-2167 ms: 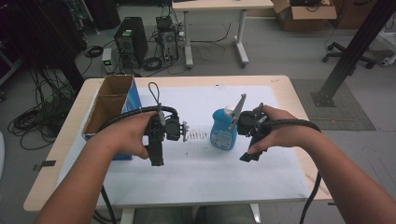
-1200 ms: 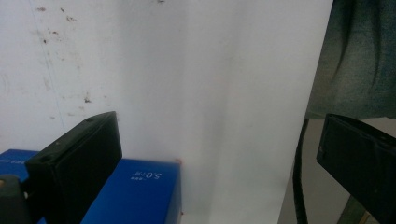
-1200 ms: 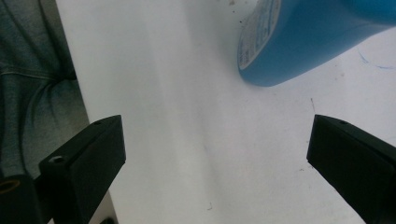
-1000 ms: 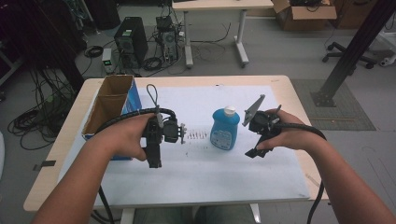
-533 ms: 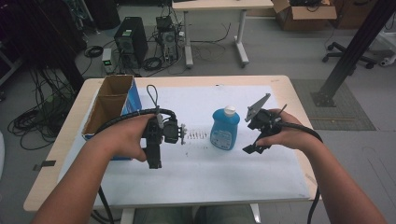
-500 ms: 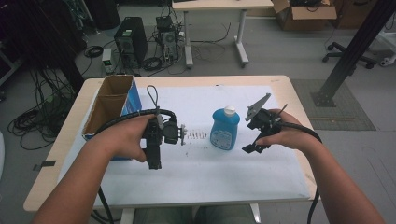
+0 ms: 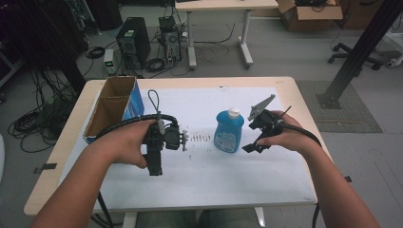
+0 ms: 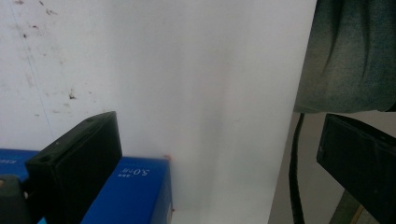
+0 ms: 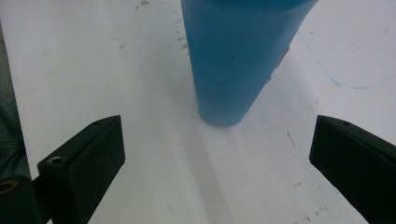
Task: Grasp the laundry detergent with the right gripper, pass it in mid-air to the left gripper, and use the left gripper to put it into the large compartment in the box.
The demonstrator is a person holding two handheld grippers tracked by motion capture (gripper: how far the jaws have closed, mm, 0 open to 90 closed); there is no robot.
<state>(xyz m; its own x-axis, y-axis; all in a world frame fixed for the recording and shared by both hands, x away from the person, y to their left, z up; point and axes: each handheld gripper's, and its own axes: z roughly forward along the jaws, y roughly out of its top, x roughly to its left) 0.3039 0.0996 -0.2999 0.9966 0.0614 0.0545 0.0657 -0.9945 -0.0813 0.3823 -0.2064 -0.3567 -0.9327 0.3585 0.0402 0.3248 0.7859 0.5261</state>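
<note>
The blue bottle (image 7: pixel 229 131) stands upright at the centre of the frame on the worktop (image 7: pixel 199 175). Just right of it, the right hand-held gripper (image 7: pixel 252 142) gapes wide and empty, lined up to clasp it. The left hand-held gripper (image 7: pixel 154 167), also wide open and empty, waits left of centre.

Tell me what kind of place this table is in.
Probably a lab or workshop used for recording handling tasks. A desktop computer tower sits on the floor among loose cables, an open cardboard box lies farther back, and the table is covered by a white sheet with a blue bottle on it.
</note>
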